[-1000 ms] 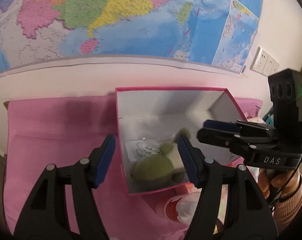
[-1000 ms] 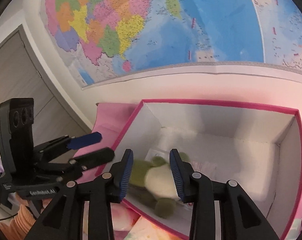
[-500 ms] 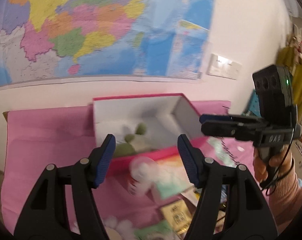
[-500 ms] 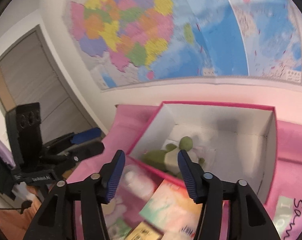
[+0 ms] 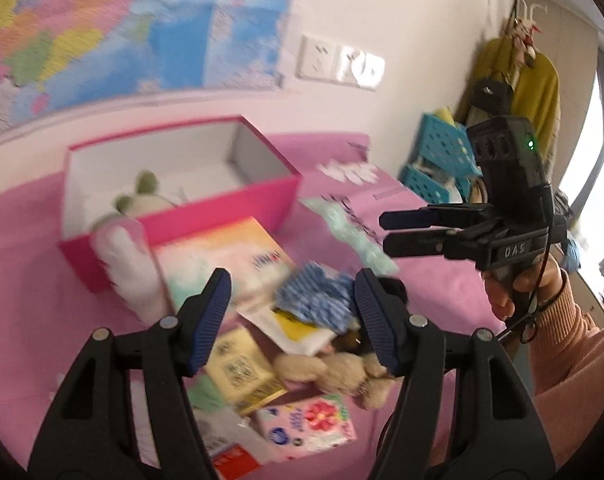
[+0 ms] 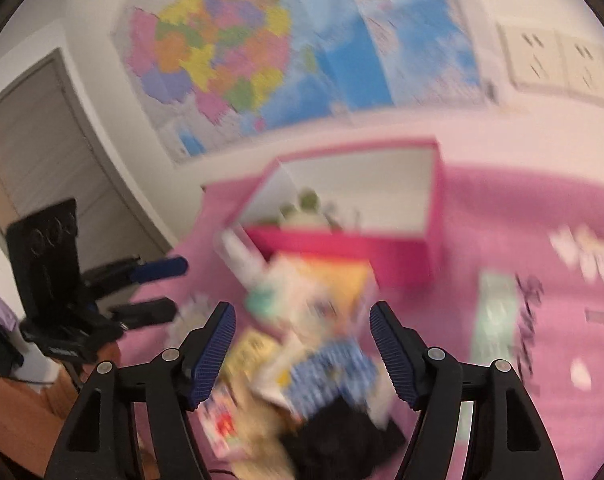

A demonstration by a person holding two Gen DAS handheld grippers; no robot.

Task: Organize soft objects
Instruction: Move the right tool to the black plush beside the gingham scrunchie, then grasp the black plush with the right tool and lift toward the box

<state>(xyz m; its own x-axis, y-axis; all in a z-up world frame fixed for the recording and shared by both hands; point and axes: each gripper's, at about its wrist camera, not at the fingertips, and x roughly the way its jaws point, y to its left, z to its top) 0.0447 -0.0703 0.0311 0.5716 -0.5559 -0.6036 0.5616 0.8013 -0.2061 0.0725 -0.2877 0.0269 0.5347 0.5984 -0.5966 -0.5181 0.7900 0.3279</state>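
Observation:
A pink box (image 5: 189, 216) (image 6: 342, 242) stands open on the pink cloth, with a green and white plush toy (image 5: 139, 196) (image 6: 306, 204) lying inside. In front of the box is a heap: a blue-white checked cloth (image 5: 318, 296) (image 6: 330, 368), a beige plush (image 5: 342, 372) and a black soft thing (image 6: 342, 436). My left gripper (image 5: 291, 320) hangs open above the heap, holding nothing. My right gripper (image 6: 304, 356) is over the same heap, its jaws opening with nothing between them. Each gripper also shows in the other's view: the right gripper (image 5: 386, 230), the left gripper (image 6: 157, 288).
Tissue packs (image 5: 229, 264), a yellow packet (image 5: 241, 368) and a flowered pack (image 5: 310, 424) lie among the heap. A white bottle (image 5: 125, 264) leans at the box's front. Blue crates (image 5: 438, 160) stand right; a door (image 6: 41, 152) is left. A hand (image 5: 518, 288) holds the right gripper.
Both grippers have drawn back from the box to above the heap in front of it. The green plush stays in the box. The right jaws have spread wider.

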